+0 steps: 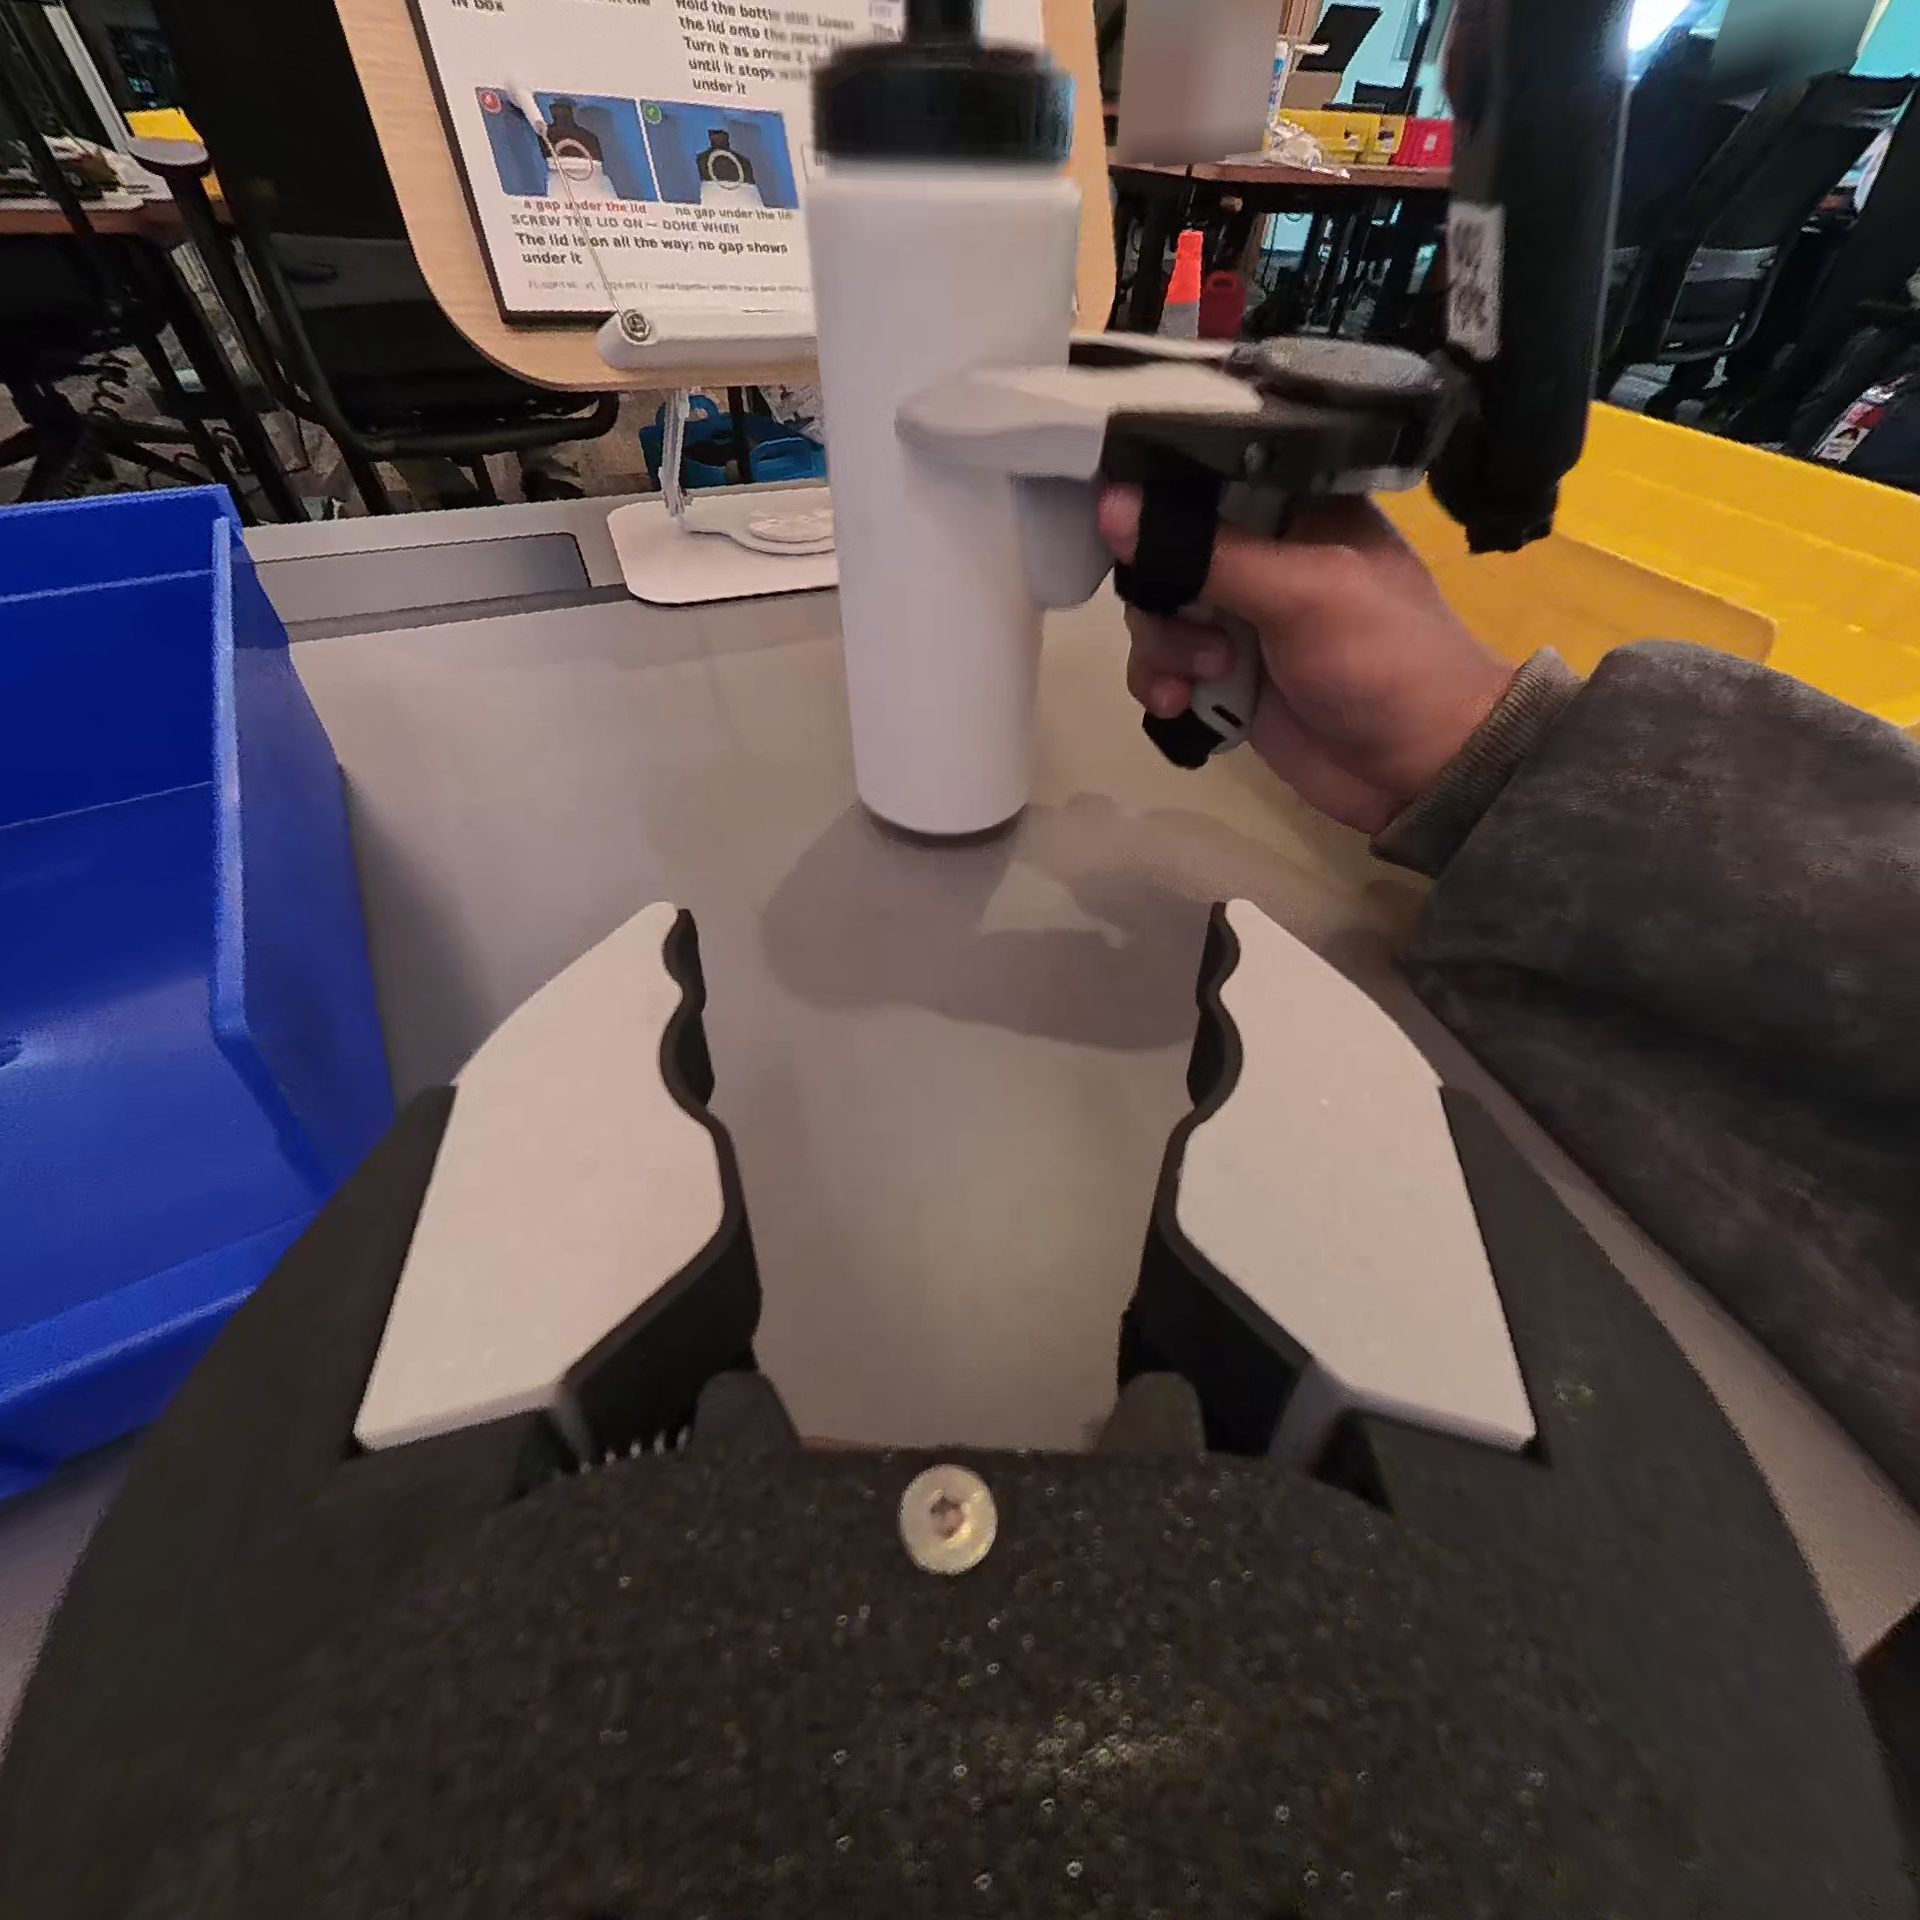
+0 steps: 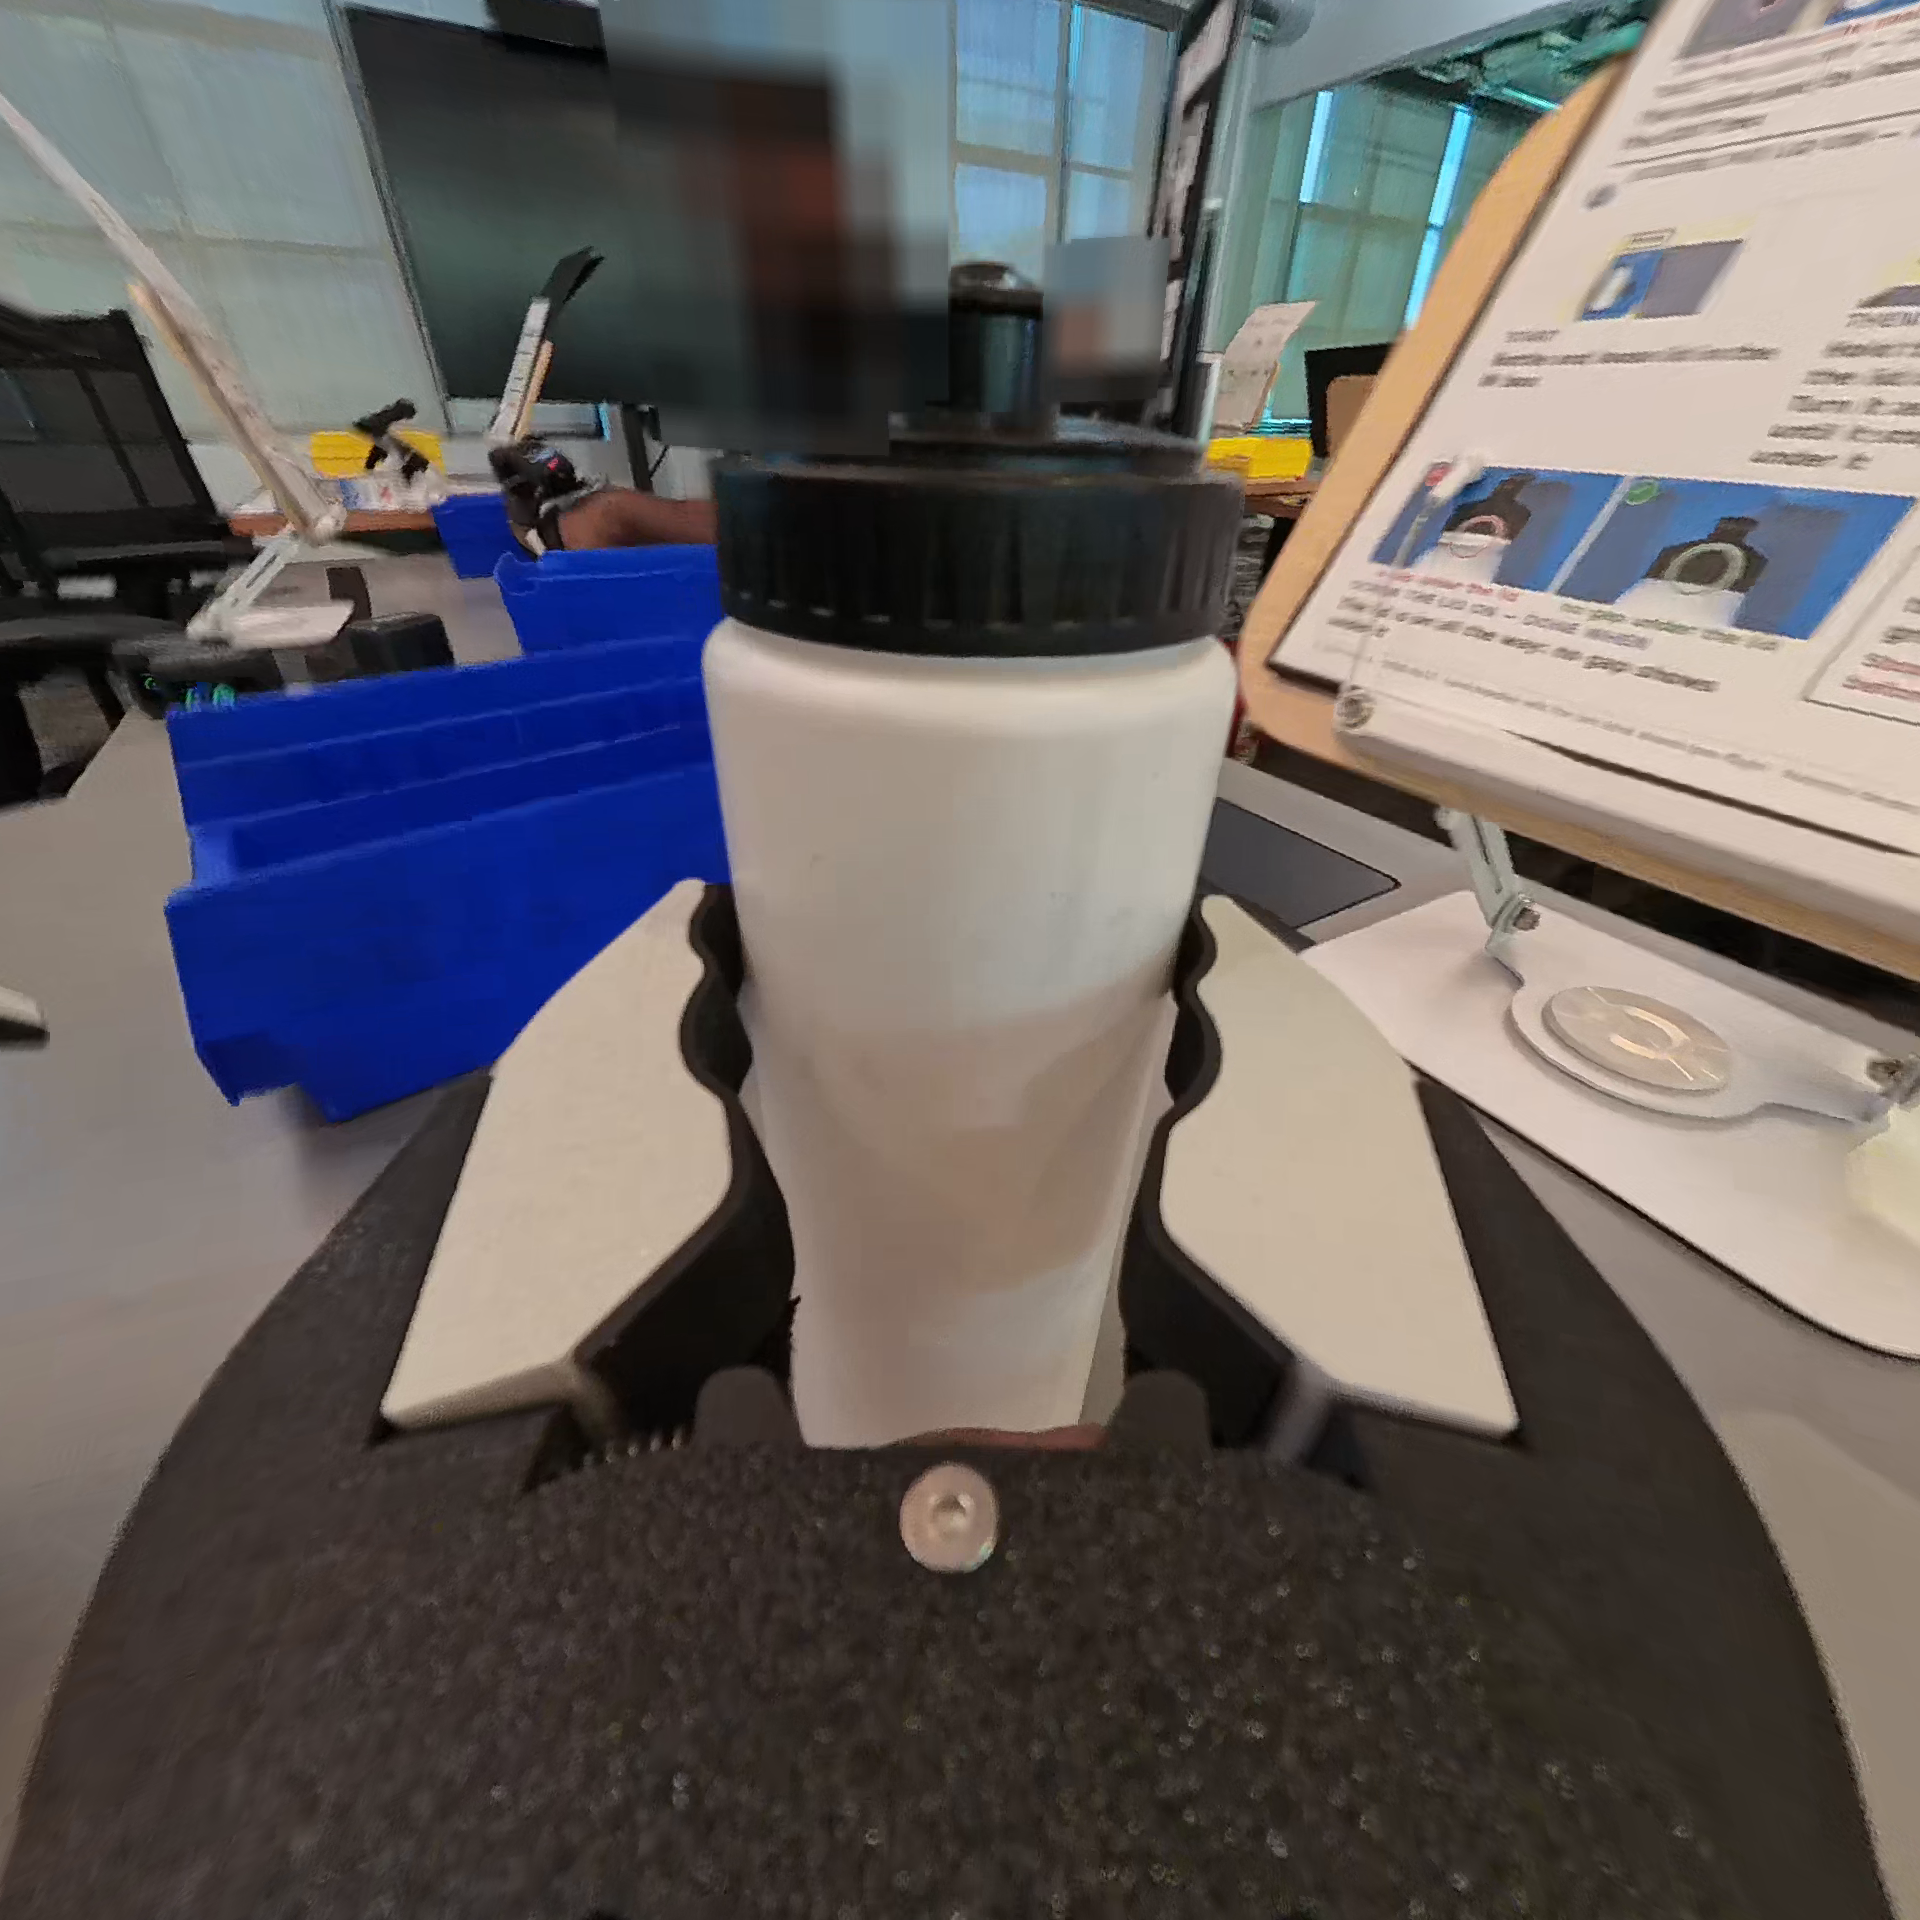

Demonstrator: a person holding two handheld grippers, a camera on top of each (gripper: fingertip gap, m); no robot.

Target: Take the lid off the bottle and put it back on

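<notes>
Gripping bottle (image 2: 966,987) sideways (lid (image 2: 977,551) on)

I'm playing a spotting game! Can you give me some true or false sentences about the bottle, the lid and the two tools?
1. The black lid is on the white bottle. True.
2. The bottle lies on its side. False: it stands upright on the grey table.
3. The right tool grips the bottle's body. True.
4. The left tool holds the lid. False: it is open and empty, short of the bottle.
5. The blue bin holds the bottle. False: the bottle stands outside it.
</notes>
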